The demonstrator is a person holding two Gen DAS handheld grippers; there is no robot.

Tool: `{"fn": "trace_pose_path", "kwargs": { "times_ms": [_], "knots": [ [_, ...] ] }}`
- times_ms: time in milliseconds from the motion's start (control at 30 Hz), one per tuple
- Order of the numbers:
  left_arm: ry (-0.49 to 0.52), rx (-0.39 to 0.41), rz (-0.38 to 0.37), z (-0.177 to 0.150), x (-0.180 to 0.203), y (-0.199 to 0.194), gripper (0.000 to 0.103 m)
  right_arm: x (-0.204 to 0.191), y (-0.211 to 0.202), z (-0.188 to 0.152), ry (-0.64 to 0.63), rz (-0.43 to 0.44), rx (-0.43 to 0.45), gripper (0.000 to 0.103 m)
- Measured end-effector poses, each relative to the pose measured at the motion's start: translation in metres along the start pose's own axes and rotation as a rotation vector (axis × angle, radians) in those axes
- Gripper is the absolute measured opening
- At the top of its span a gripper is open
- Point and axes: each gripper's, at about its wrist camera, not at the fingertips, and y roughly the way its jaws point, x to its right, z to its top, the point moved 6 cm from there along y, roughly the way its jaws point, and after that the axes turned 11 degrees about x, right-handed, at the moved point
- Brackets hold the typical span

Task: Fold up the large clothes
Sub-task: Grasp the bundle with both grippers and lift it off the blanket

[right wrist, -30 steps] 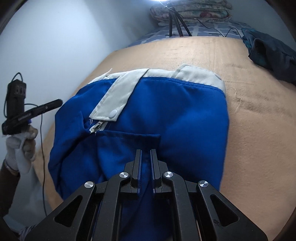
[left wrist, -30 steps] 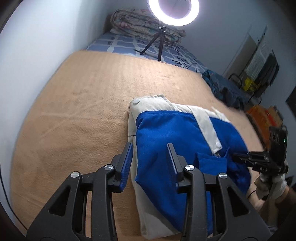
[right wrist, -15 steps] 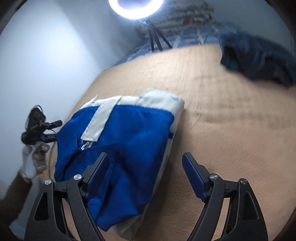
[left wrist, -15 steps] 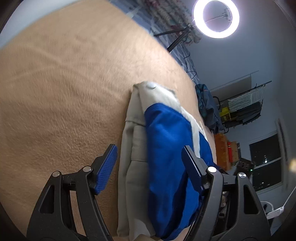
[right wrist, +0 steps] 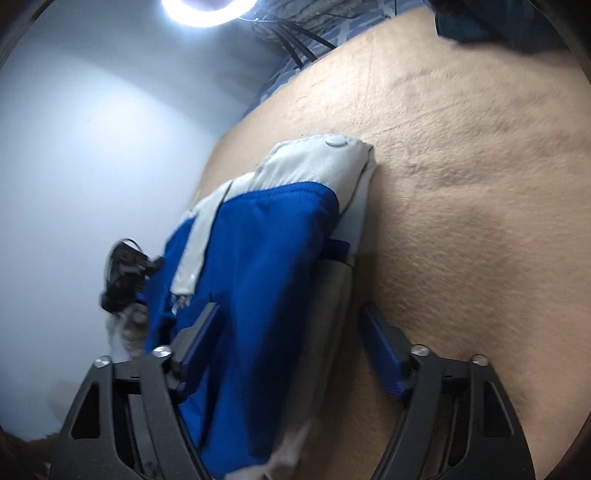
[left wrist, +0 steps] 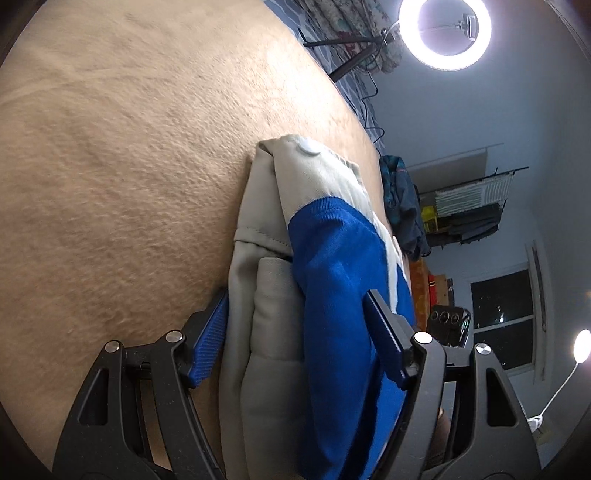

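Note:
A folded blue and grey jacket (left wrist: 325, 288) lies on the tan blanket (left wrist: 129, 166). My left gripper (left wrist: 297, 325) is open, turned on its side, with its jaws straddling the jacket's near edge, one low by the blanket and one on top. The jacket also shows in the right wrist view (right wrist: 266, 258). My right gripper (right wrist: 290, 338) is open too, its jaws on either side of the folded bundle's edge. A white snap button sits on the grey collar in both views.
A ring light (left wrist: 445, 35) on a tripod stands at the bed's far end beside folded quilts. A dark garment (left wrist: 400, 199) lies at the bed's right edge. A white wall (right wrist: 92, 147) runs along the left. The blanket (right wrist: 480, 184) stretches wide around the jacket.
Both grippers have opened and rolled sideways, dropping low to the blanket. They have moved in until their jaws straddle the edges of the folded jacket.

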Motion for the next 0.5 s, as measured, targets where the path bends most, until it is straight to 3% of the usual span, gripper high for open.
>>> {"fn": "trace_pose_path", "kwargs": {
  "times_ms": [100,267,500],
  "knots": [
    [0.024,-0.006,0.016,0.0,0.005,0.009,0.071,0.001,0.012,0.003,0.023,0.029,-0.005,0.06],
    [0.072,-0.011,0.07,-0.002,0.011,0.014,0.064,-0.009,0.026,0.004,-0.003,0.016,-0.01,0.06],
    [0.227,0.046,0.219,-0.01,0.035,0.013,0.051,-0.029,0.028,-0.003,-0.069,-0.067,-0.009,0.038]
  ]
}}
